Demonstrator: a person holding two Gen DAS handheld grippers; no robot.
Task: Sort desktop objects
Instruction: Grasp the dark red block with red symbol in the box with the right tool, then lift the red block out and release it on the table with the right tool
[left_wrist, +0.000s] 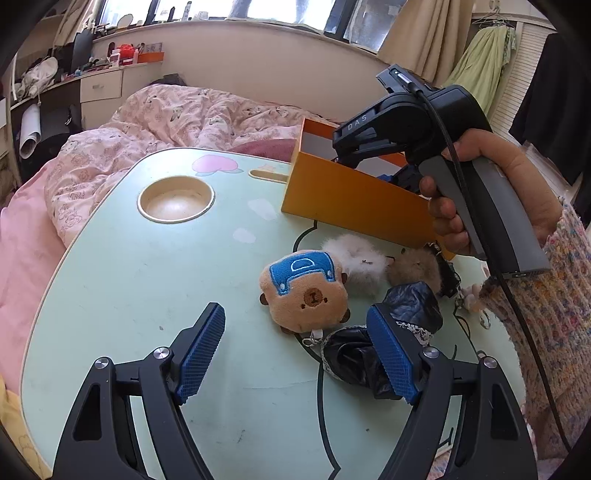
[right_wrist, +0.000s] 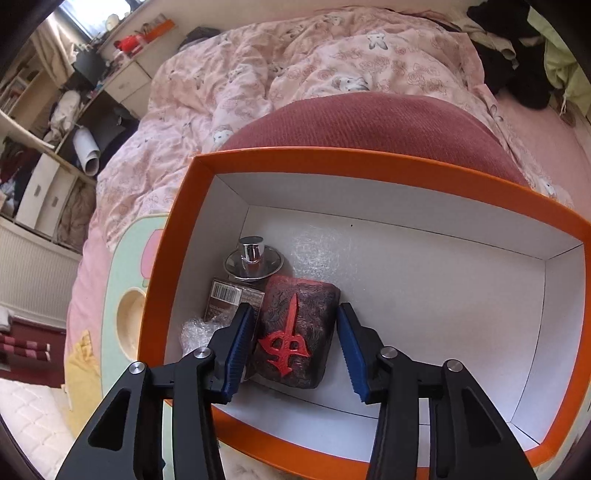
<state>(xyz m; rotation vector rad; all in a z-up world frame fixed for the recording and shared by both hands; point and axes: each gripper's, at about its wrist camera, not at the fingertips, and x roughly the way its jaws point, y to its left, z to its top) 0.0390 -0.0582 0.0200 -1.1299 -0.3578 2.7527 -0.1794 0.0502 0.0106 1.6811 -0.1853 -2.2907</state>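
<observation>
over the pale green table (left_wrist: 122, 295), in the left wrist view, the left gripper (left_wrist: 295, 350) hangs wide open, holding nothing; a black bundle (left_wrist: 413, 302) lies against its right pad, a bear plush (left_wrist: 306, 291) just ahead, two fluffy pompoms (left_wrist: 354, 254) beyond, near the orange box (left_wrist: 351, 199). in the right wrist view, the right gripper (right_wrist: 293, 347) is inside the box (right_wrist: 369, 166), fingers parted either side of a dark block with a red emblem (right_wrist: 295, 332), gripping nothing; a glass bottle (right_wrist: 243, 280) lies beside it.
</observation>
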